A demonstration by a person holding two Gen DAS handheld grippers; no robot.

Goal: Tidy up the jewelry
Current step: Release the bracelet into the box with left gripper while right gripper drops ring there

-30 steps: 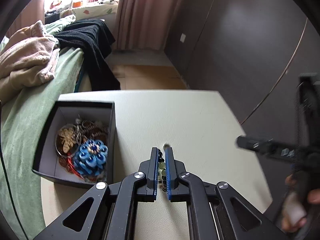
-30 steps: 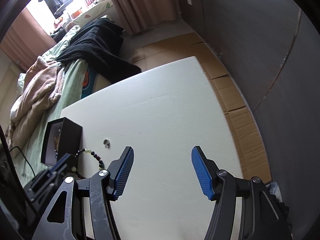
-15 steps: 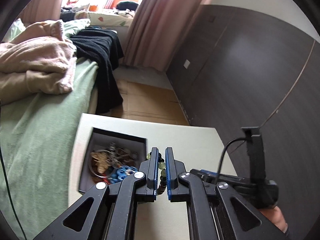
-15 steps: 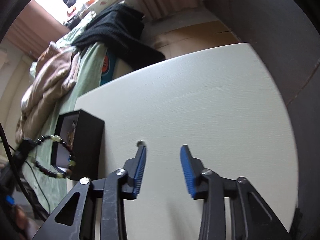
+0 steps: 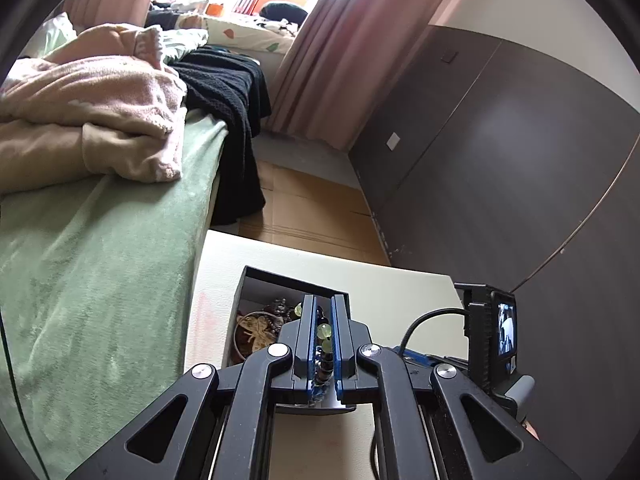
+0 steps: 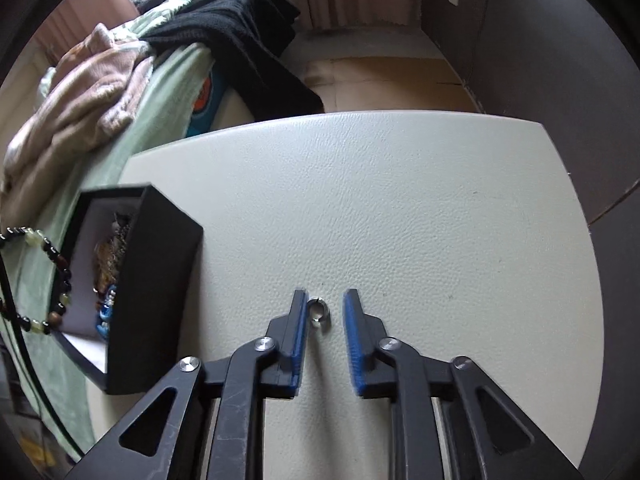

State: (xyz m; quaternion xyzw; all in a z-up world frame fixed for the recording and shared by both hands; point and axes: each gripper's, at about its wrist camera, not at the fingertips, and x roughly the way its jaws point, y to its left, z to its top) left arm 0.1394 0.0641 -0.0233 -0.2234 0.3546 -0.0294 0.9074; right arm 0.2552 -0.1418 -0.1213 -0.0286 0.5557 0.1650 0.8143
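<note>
My left gripper [image 5: 323,304] is shut on a beaded bracelet [image 5: 325,340] of dark and pale green beads and holds it over the open black jewelry box [image 5: 256,280]. The box holds several pieces of jewelry. In the right wrist view the bracelet [image 6: 60,280] hangs in the air beside the box [image 6: 160,240]. My right gripper [image 6: 325,300] is open low over the white table [image 6: 400,200], with a small silver ring [image 6: 318,311] lying between its blue fingers, nearer the left one.
A bed with a green cover [image 5: 100,260], a pink blanket and a black garment stands beside the table on the left. A dark wall [image 5: 500,160] runs along the right. The right gripper's body with a small screen [image 5: 492,336] shows at the left wrist view's right.
My left gripper lifted the bracelet off the table and carried it left over the box. My right gripper moved down to the ring and narrowed its fingers around it.
</note>
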